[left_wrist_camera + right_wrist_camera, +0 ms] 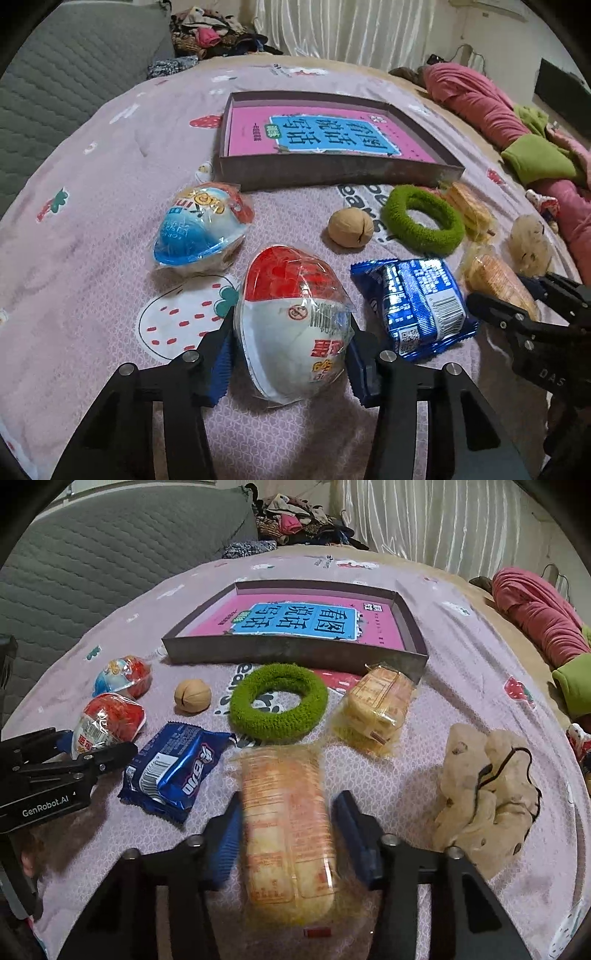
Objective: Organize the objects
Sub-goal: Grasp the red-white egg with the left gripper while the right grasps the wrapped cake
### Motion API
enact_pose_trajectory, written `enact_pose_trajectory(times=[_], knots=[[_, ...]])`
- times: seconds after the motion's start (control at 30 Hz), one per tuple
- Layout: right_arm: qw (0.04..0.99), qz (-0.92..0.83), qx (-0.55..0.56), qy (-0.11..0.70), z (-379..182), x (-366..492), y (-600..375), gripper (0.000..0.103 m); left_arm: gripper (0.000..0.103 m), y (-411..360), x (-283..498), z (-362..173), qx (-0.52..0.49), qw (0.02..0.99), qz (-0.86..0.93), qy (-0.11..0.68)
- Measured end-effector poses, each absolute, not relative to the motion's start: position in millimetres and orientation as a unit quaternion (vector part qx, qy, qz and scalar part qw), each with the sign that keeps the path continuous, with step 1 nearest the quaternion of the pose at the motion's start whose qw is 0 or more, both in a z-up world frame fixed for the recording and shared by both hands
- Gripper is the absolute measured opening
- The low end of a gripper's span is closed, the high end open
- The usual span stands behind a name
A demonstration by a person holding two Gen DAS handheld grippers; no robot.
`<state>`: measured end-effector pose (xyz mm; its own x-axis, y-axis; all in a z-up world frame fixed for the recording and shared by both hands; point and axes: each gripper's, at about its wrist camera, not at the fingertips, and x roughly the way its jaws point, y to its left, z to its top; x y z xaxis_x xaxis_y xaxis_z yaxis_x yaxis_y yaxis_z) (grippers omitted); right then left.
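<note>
A red-and-white toy egg [291,314] in clear wrap lies on the pink bedspread, and my left gripper [291,332] is shut on it, one blue pad against each side. My right gripper [288,812] is shut on a long packet of orange crackers [284,834], which looks blurred. In the left wrist view that gripper [517,306] shows at the right edge over the packet [498,280]. The right wrist view has the left gripper [92,749] at the egg [110,716]. The shallow grey box [332,173] [288,651] holding a pink book sits further back.
Loose on the spread are a blue-and-white egg [199,236], a walnut [351,227], a green fuzzy ring [277,727], a blue snack packet [173,768], a second cracker packet [380,705] and a beige scrunchie [484,794]. Pink and green bedding [480,107] is heaped at the right.
</note>
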<state>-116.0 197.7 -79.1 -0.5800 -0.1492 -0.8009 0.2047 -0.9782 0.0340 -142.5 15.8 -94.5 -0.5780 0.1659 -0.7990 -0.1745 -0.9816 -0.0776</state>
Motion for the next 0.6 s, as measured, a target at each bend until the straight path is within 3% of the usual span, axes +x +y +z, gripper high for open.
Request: enact_pose_trajectory(times=[0.6], knots=[[0.129,-0.896,0.425,0.009,-54,-99,200,0.040,0.052,17,-127,-74,-0.423,0.106,0.900,0.004]])
